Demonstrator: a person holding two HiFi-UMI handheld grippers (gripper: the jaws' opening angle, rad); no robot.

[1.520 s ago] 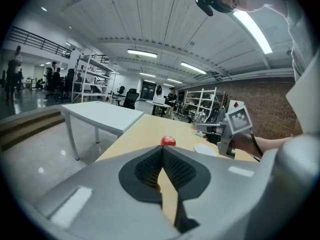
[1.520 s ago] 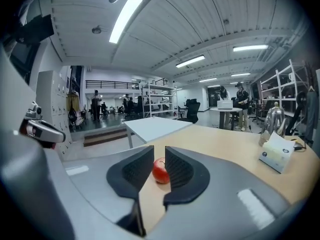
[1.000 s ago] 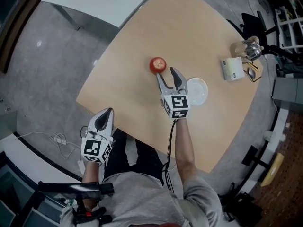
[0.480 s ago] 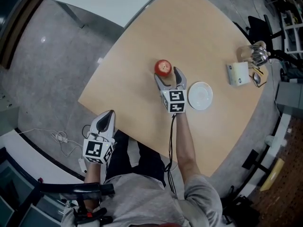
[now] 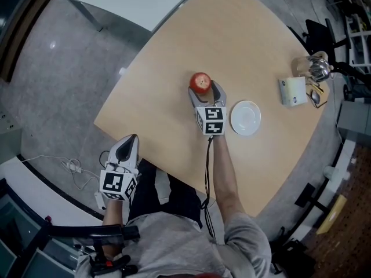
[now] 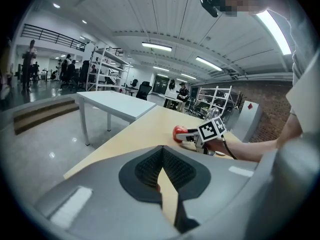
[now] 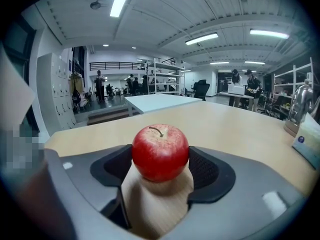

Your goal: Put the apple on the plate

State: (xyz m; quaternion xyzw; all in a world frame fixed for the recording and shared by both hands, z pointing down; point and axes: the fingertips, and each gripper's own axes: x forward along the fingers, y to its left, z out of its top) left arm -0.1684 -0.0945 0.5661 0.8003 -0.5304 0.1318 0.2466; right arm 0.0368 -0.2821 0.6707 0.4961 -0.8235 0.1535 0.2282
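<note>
— Head view, nearest the person: what is the left claw (image 5: pixel 130 145) doing?
— Idling. It hangs shut and empty off the near edge of the desk (image 5: pixel 168 51).
— And the right claw (image 5: pixel 206 94)?
— It has dropped to the desk and moved in on the red apple (image 5: pixel 200 82), its jaws having just opened wide. The apple now stands on the wood between the tips, not yet squeezed.
— So where does the task stand?
— Barely begun, by the look of it. The grasp comes next. The white plate (image 5: pixel 246 117) lies empty just right of that claw, near the apple but apart from it.
</note>
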